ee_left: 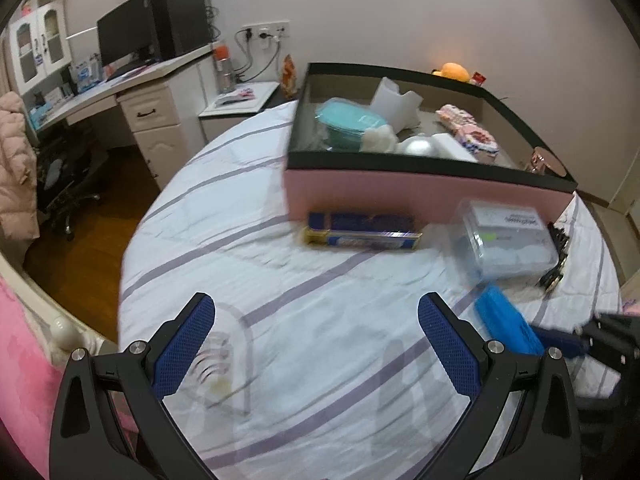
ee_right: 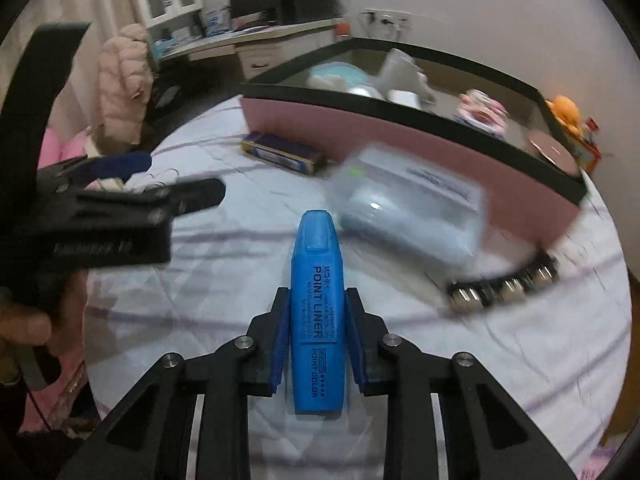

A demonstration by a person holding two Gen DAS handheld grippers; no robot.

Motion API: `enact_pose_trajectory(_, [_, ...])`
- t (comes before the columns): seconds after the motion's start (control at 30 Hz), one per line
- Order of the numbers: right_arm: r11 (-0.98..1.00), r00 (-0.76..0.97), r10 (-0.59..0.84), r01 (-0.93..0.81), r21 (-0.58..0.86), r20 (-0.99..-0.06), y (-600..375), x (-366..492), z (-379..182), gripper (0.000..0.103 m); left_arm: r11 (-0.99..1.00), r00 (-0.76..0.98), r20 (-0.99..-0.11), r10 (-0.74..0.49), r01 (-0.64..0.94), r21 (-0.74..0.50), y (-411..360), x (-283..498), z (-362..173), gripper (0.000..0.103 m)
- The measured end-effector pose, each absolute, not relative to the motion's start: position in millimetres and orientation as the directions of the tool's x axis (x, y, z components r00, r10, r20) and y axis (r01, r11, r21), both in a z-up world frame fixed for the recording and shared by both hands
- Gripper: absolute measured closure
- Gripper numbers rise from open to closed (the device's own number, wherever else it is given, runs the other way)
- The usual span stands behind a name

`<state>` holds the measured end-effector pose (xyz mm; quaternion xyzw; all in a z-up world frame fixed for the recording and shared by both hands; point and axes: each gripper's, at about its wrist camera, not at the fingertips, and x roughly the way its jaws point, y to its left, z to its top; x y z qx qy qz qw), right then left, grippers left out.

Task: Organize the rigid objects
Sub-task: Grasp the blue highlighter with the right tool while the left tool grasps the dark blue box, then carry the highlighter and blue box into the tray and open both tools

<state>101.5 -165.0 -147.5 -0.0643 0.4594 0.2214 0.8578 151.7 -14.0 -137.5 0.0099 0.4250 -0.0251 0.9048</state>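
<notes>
A white L-shaped desk with drawers (ee_left: 148, 114) stands against the far wall, carrying a black monitor (ee_left: 124, 36) and a tall black computer tower (ee_left: 182, 20) just beside it. A white glass-door cabinet (ee_left: 38, 46) rises at the desk's left end. A puffy pink quilted jacket (ee_left: 16, 168) hangs over a black office chair (ee_left: 66, 184) (partly hidden). A white wall socket strip with plugged cables (ee_left: 266, 32) sits on the pale wall, above a low white bedside table (ee_left: 240, 106)
</notes>
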Motion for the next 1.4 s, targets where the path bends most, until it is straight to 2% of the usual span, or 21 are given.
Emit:
enact_pose_trajectory(0.47, [0.918,0.503,0.311,-0.377,0.119,-0.806,-185.1,100.8,-144.5,0.076,0.997,0.571,-0.819,-0.055,0.074,-0.015,-43.1,220.3,-165.7,0.001])
enact_pose_trajectory(0.5, [0.919,0.503,0.311,-0.376,0.120,-0.806,-184.8,100.6,-144.3,0.076,0.997,0.571,-0.818,-0.067,0.070,-0.032,-41.9,222.1,-165.5,0.002])
enact_pose_trajectory(0.57, [0.920,0.505,0.309,-0.374,0.118,-0.806,-184.0,99.5,-143.6,0.076,0.998,0.582,-0.811,-0.065,0.057,-0.038,-39.3,220.5,-163.0,0.019])
enact_pose_trajectory(0.77, [0.923,0.512,0.322,-0.357,0.144,-0.797,-185.2,94.2,-136.1,0.076,0.994,0.595,-0.796,-0.109,0.067,-0.086,-28.9,201.4,-157.1,0.020])
enact_pose_trajectory(1.13, [0.919,0.613,0.369,-0.351,0.177,-0.699,-189.1,80.2,-79.5,0.076,0.994,0.686,-0.720,-0.105,0.090,-0.059,-16.3,161.2,-102.1,0.020])
enact_pose_trajectory(1.4, [0.941,0.694,0.325,-0.305,0.147,-0.643,-191.8,124.5,-44.3,0.076,0.990,0.740,-0.659,-0.139,0.123,-0.070,-16.5,176.8,-58.8,0.020])
